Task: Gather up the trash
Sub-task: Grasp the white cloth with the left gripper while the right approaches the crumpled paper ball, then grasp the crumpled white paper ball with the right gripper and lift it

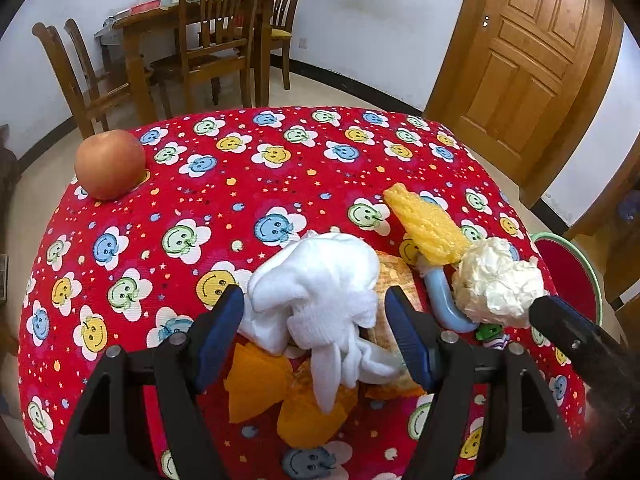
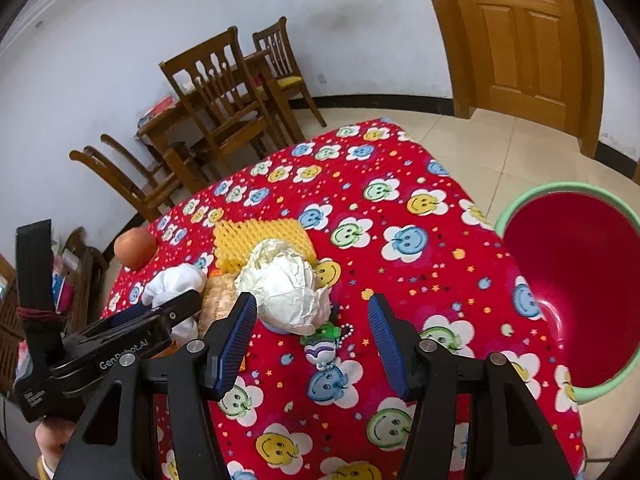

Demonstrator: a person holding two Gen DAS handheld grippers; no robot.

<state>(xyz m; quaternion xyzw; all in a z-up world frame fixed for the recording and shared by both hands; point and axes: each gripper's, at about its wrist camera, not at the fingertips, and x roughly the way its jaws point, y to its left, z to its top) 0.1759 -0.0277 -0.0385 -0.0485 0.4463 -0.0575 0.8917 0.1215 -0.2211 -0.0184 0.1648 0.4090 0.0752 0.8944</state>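
A pile of rubbish lies on the red smiley-flower tablecloth (image 1: 240, 200). In it are a white cloth (image 1: 320, 292), orange paper scraps (image 1: 256, 384), a tan wrapper (image 1: 394, 276), a yellow foam net (image 1: 428, 228) and a crumpled white paper ball (image 1: 496, 284). My left gripper (image 1: 316, 332) is open, tilted down over the pile, and the white cloth (image 2: 176, 284) sits between its blue pads. My right gripper (image 2: 312, 336) is open too. The paper ball (image 2: 288, 288) lies just ahead of its left pad (image 2: 240, 332), resting partly on the foam net (image 2: 260, 240).
An apple (image 1: 110, 164) sits near the table's far left corner. A red basin with a green rim (image 2: 576, 280) stands on the floor off the table's right edge. A small green-and-purple trinket (image 2: 320, 344) and a blue curved tube (image 1: 440, 300) lie by the paper ball. Wooden chairs (image 1: 216, 40) stand behind.
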